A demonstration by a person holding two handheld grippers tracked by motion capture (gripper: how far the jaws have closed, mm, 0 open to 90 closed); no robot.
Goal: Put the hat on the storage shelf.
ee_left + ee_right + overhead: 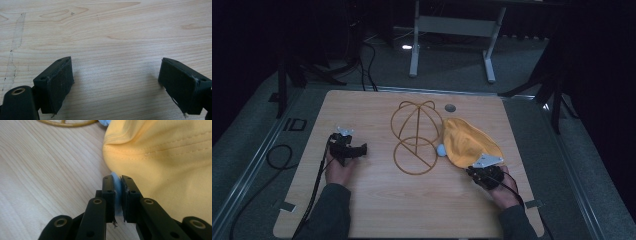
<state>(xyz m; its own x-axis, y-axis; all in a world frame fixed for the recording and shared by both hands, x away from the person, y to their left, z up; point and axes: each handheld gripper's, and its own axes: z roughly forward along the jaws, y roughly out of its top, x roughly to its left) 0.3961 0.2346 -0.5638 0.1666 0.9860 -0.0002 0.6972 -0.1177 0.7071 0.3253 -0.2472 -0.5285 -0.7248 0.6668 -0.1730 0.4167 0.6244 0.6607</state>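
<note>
Yellow cap [469, 142] lies on the right half of the table [377, 210], near the right edge, just beside the wire cap frame [416, 137] at the centre. Right gripper [482, 172] sits at the cap's near edge — jaws clenched on a pale blue bit of the cap's hem. Left gripper [354, 150] rests near the left edge, well apart from the cap, jaws released, nothing between them.

Step in hand looks like lifting the cap toward the frame. To do it well: keep the pinch firm on the hem, lift before dragging so the fabric doesn't bunch, and bring the left gripper across to catch the opposite edge — one pinch alone will likely let the cap droop.

Right gripper view shows the grip itself: blue trim [117, 192] squeezed between the pads, yellow stitching beside it. High view hides that but gives the layout, plus a blue piece [441, 149] between frame and cap. Left gripper view: bare wood between spread pads [58, 82].
</note>
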